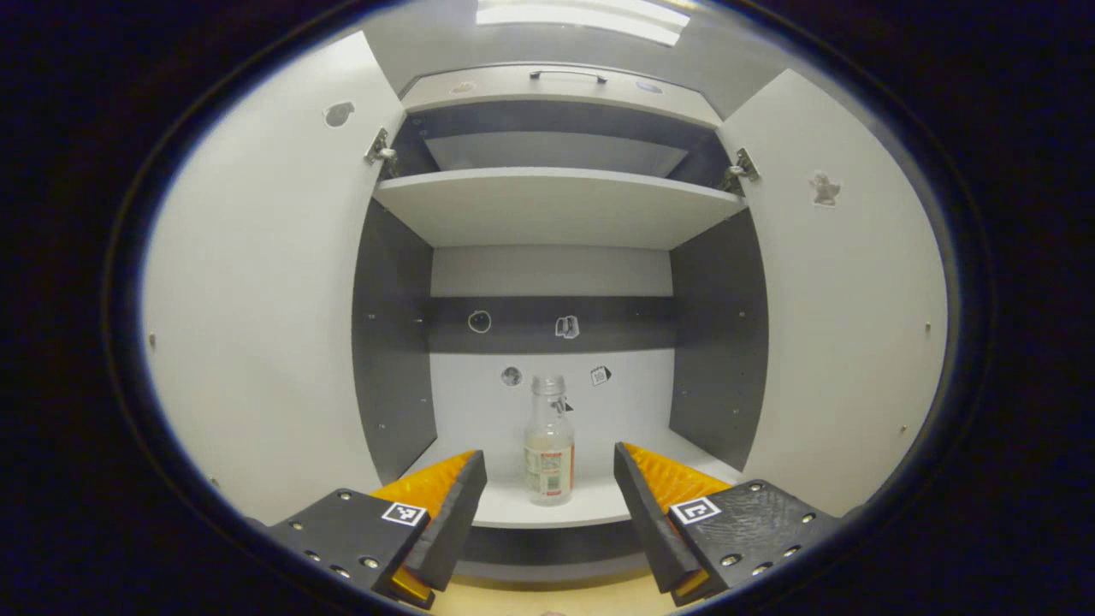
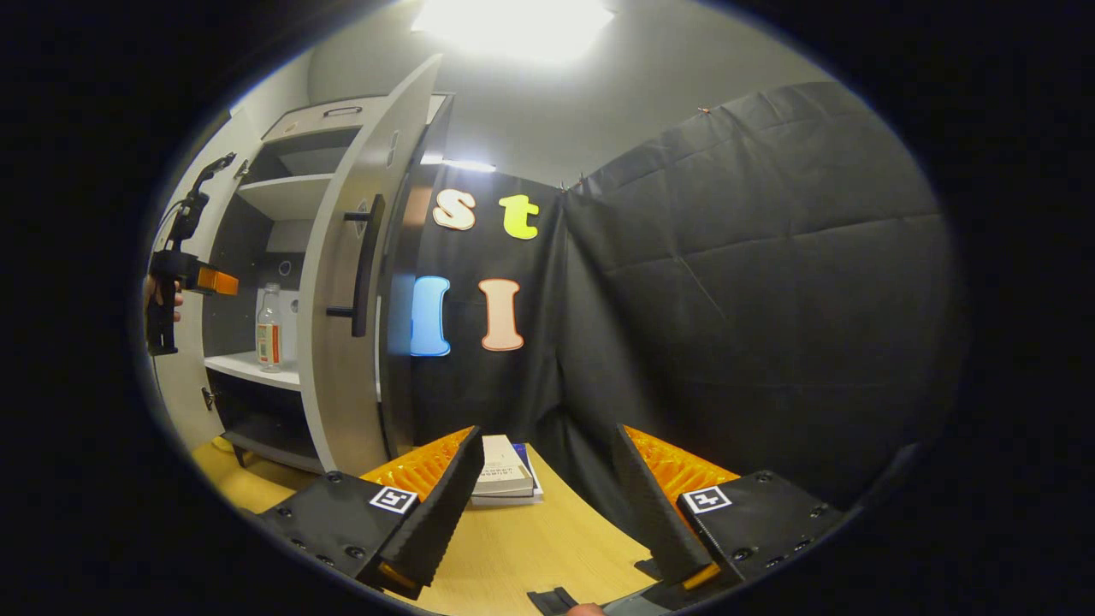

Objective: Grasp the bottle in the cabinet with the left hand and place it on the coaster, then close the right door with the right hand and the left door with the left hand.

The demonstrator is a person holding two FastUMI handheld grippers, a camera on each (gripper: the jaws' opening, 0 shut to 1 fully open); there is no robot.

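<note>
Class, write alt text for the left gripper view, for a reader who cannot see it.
A clear bottle stands upright on the lower shelf of an open cabinet, framed between the left gripper's open fingers. Both doors are swung wide.

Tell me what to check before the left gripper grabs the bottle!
1. Left gripper open wide enough for the bottle: ok, its fingers stand well apart.
2. Bottle upright on the shelf: ok.
3. Bottle lined up between the fingers: ok, it sits about midway in the left gripper view.
4. Both cabinet doors swung open, out of the way: ok, left door and right door.
5. Right gripper away from the cabinet: ok, it is open over the table.
6. Coaster ready for the bottle: cannot tell.
</note>
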